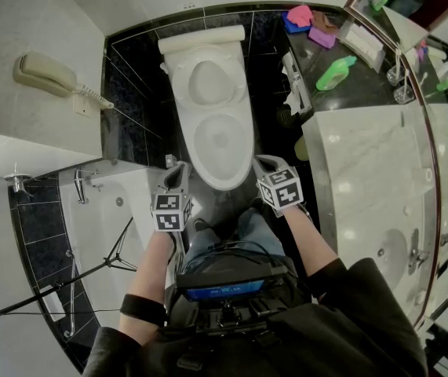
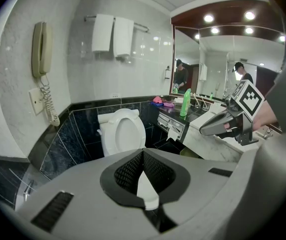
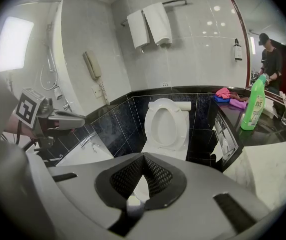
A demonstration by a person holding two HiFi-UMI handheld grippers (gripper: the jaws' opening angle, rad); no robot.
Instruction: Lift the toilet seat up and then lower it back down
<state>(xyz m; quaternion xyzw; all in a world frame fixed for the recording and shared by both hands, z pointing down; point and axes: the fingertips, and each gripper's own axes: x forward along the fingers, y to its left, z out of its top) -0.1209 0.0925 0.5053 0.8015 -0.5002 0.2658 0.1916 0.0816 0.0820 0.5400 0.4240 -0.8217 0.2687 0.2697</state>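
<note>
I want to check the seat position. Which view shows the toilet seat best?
The right gripper view: the toilet seat stands raised and faces the camera almost frontally, with its whole ring visible. The left gripper view shows it smaller and from an angle. The head view sees it from above, foreshortened.

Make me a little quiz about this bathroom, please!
1. True or false: the toilet seat is standing up.
2. What hangs on the wall left of the toilet? A) phone B) clock C) umbrella
3. Fill in: the green bottle stands on the ____.
Key: 1 true; 2 A; 3 counter.
</note>
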